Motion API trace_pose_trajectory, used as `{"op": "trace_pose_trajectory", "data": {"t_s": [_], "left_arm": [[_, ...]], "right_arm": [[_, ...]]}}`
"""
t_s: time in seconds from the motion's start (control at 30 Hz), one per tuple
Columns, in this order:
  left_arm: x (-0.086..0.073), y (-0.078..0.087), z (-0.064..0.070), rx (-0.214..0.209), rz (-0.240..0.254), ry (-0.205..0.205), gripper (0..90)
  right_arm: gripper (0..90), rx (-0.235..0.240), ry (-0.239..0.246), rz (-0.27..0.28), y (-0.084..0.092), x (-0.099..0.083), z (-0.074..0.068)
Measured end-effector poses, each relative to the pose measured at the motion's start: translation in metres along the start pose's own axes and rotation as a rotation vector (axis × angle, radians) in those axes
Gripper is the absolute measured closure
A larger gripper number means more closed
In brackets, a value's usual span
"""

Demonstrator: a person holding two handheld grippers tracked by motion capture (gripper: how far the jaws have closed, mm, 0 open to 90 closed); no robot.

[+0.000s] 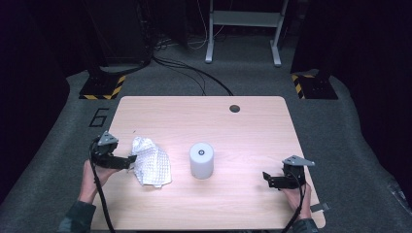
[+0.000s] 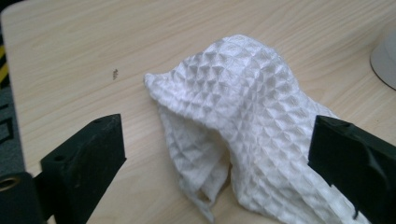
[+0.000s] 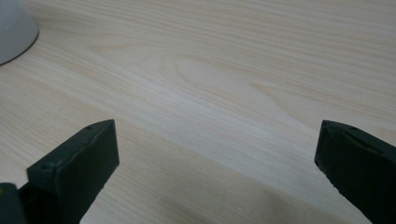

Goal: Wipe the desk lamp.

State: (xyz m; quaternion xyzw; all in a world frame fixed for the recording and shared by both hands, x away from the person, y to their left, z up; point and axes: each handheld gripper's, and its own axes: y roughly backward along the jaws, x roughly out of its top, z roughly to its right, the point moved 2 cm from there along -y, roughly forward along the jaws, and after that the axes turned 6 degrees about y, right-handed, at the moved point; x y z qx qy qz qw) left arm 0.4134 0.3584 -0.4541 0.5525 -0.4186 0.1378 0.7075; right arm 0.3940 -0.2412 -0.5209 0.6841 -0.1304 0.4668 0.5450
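Cloth: white waffle cloth (image 1: 151, 161) lies crumpled on the desk (image 1: 252, 126), left of the white cylinder (image 1: 201, 160).
Left tool (image 1: 130, 159): jaws spread, at the cloth's left edge, gripping nothing.
Right tool (image 1: 266, 178): jaws spread, right of the cylinder, over bare desk.

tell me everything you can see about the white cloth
The white cloth is a waffle-weave fabric, crumpled into a loose heap with folds and one raised hump. It lies on the wooden table, left of the white cylinder. The left claw stands open right at it, pads not pressing on it.
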Motion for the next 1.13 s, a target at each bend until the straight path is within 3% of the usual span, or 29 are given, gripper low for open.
{"op": "trace_pose_trajectory", "data": {"t_s": [0.2,0.4,0.5,0.7,0.77,1.13], "left_arm": [[-0.034,0.010,0.002,0.029,-0.024,0.009,0.1],[-0.079,-0.010,-0.005,0.028,-0.141,0.059,0.0],[-0.093,-0.021,-0.008,0.023,-0.149,0.087,0.0],[-0.100,-0.022,-0.009,0.063,-0.064,0.110,0.0],[-0.104,-0.022,-0.009,0.072,-0.023,0.115,0.0],[-0.104,-0.022,-0.009,0.084,-0.019,0.124,0.0]], "right_arm": [[0.0,-0.048,-0.002,-0.041,0.003,-0.014,0.007],[0.0,-0.089,0.004,-0.092,0.001,-0.026,0.010],[0.0,-0.105,0.012,-0.102,-0.001,-0.027,0.010],[0.0,-0.082,-0.018,-0.098,-0.003,-0.027,0.011],[0.0,-0.075,-0.004,-0.109,-0.002,-0.027,0.011],[0.0,-0.077,-0.013,-0.105,-0.002,-0.027,0.009]]}}
